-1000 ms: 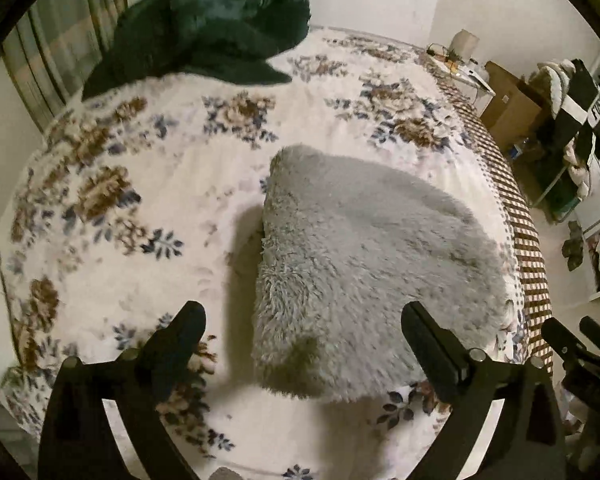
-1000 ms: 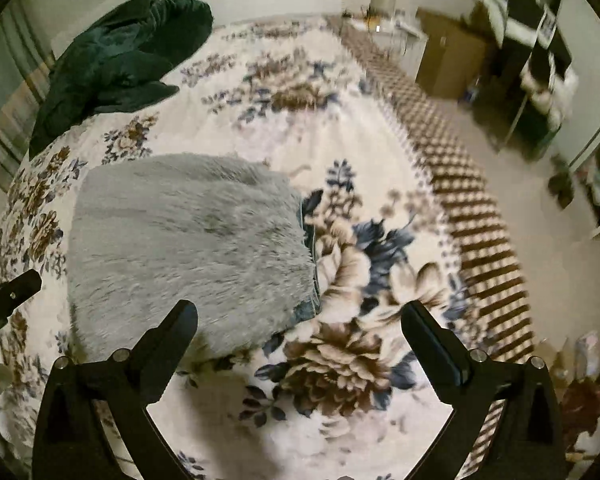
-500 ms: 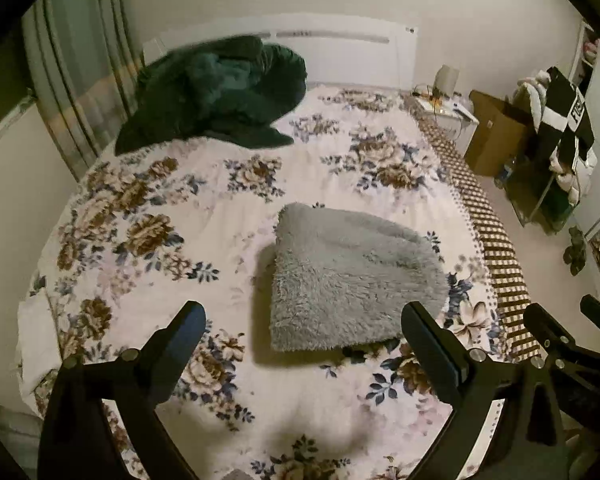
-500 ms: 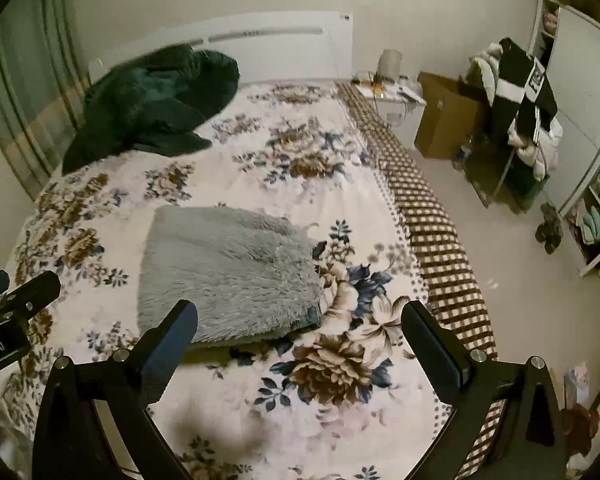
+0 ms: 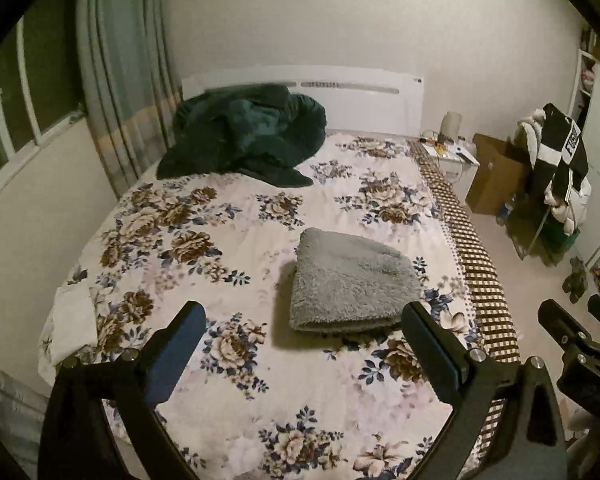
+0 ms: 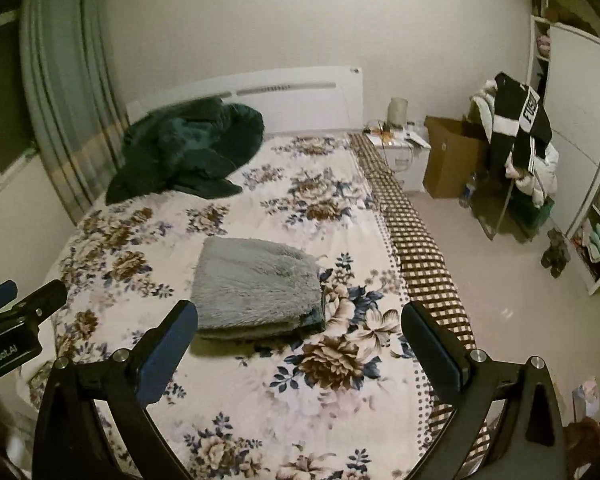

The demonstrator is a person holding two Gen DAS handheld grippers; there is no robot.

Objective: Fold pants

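Grey fuzzy pants (image 5: 352, 280) lie folded flat on the floral bed (image 5: 228, 240). Left gripper (image 5: 300, 340) and right gripper (image 6: 300, 340) hang above the bed's foot, clear of the pants, jaws spread, empty.

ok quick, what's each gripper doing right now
left gripper: open, holding nothing.
right gripper: open, holding nothing; the folded grey pants lie on the bed.

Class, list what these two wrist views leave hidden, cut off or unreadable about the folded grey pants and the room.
- Grey pants: inner layers and waistband hidden by the fold, both views.
- Green blanket: what lies beneath is covered.
- Bed: foot cut off by the frame's lower edge and fingers.
- Nightstand items: too small.
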